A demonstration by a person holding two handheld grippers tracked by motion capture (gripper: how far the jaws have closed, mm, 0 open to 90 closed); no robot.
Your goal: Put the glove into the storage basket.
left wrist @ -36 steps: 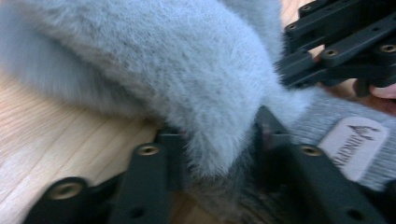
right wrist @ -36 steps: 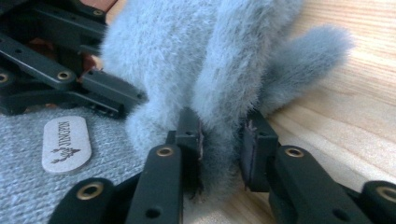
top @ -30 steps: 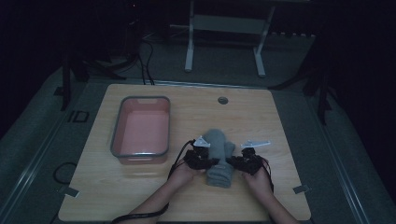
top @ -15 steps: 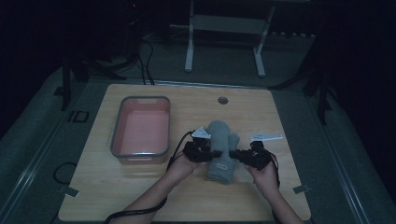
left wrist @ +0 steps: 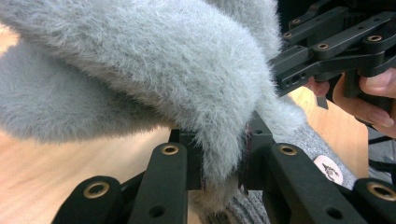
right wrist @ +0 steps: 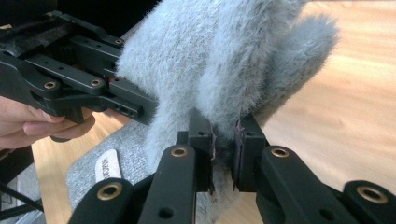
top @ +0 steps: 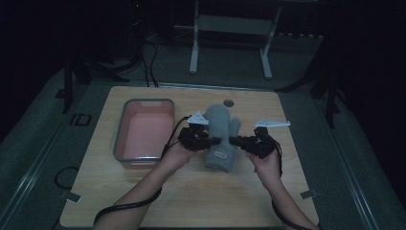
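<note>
A grey fuzzy mitten (top: 221,125) hangs over the middle of the wooden table (top: 210,201), fingertip end away from me, thumb to the right. My left gripper (top: 214,141) is shut on the mitten's left edge near the cuff. My right gripper (top: 235,140) is shut on its right edge. In the left gripper view the pads (left wrist: 201,163) pinch the grey fleece (left wrist: 163,70), with the right gripper (left wrist: 327,51) beyond it. The right gripper view has its own pads (right wrist: 211,140) squeezing the fleece (right wrist: 224,56), the left gripper (right wrist: 93,88) at the left. A white label (right wrist: 107,165) sits on the ribbed cuff.
A pink tray with a grey rim (top: 119,139) stands on the table's left half, close to my left hand. A small round hole (top: 228,103) sits near the table's far edge. Dark floor and a metal stand (top: 230,28) lie beyond the table.
Both grippers have risen with the mitten between them. The mitten, bunched on the table a second ago, now hangs stretched out and higher in the high view.
</note>
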